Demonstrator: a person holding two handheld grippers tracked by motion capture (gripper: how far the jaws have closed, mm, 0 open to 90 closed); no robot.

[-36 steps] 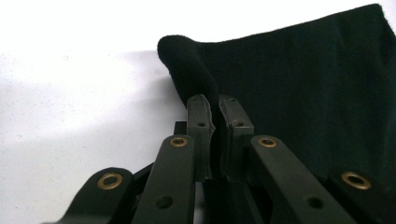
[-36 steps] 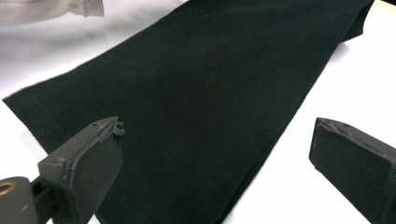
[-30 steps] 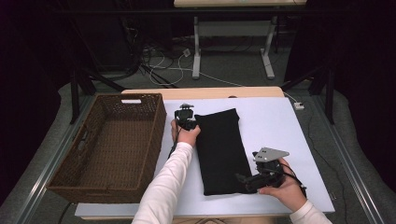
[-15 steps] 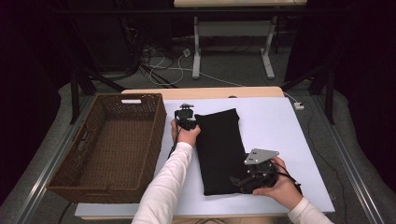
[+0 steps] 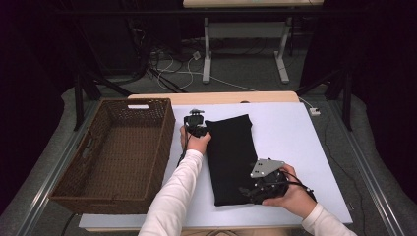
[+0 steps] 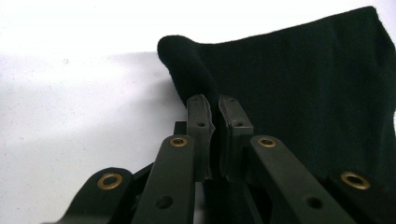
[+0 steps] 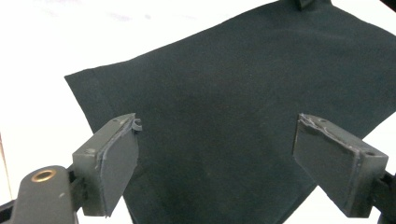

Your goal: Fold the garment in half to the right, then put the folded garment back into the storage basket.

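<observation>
Both hands stay; right gripper (image 5: pixel 248 189) fingers narrowing over black cloth (image 5: pixel 231 157).

Beyond my white-topped bench (image 5: pixel 295 132) I see a grey carpeted floor (image 5: pixel 246 73) strewn with white cables (image 5: pixel 172 69), a white-legged table (image 5: pixel 243 34), and dark surroundings.

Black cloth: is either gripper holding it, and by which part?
The left gripper pinches the black cloth at a raised fold on its edge; the right gripper is open above it.

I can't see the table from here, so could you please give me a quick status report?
Left gripper shut on black cloth, far corner pinched. Right gripper open over cloth's near end, jaws just been closing, nothing gripped. Wicker basket beside the cloth.
</observation>
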